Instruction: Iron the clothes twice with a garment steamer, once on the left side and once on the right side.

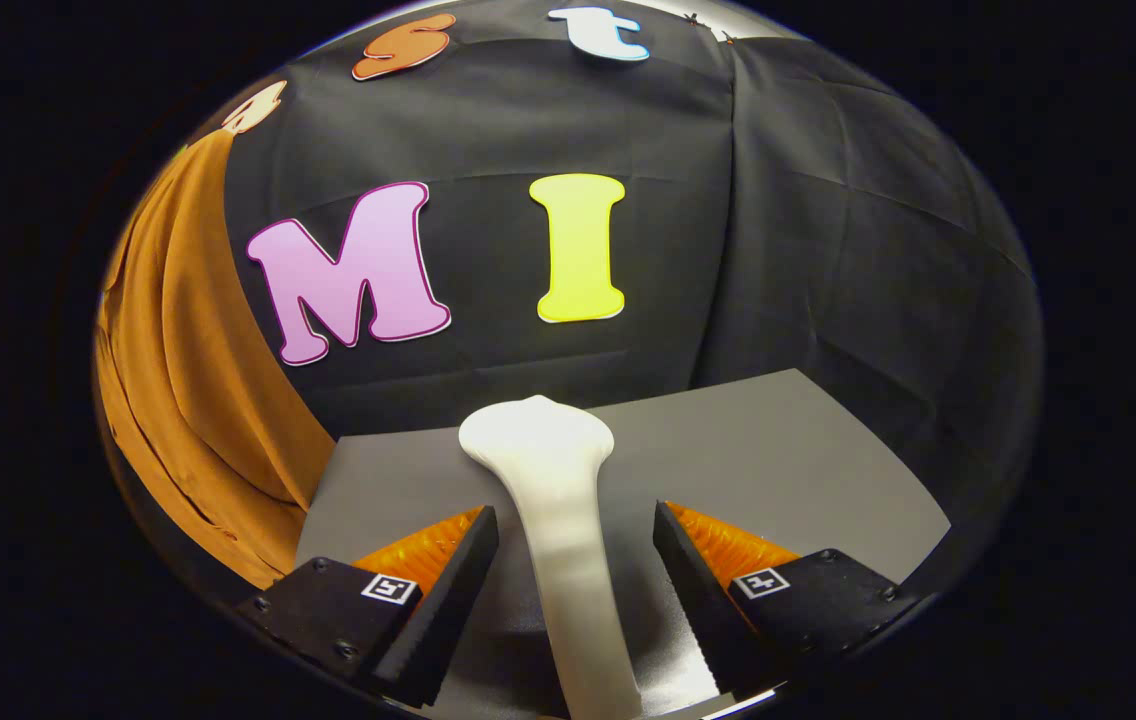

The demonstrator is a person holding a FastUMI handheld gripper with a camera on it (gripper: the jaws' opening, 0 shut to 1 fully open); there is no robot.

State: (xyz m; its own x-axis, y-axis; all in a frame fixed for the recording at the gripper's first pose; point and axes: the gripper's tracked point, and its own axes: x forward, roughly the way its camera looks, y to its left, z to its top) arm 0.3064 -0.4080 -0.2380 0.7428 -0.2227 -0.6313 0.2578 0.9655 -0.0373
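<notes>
Gripper (576, 545) fingers wide apart, straddling the white garment steamer (558, 520) handle without touching it; steamer lies on the grey table (778, 450), head pointing away toward the wall. Brown garment (188, 380) hangs off to the left, well apart. Looks like the start: steamer not grasped, both passes left

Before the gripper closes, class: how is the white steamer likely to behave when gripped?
The steamer looks rigid, moulded plastic. Its smooth, glossy handle may slip between the open gripper fingers. Its wider head beyond them could make it front-heavy and tip.
</notes>
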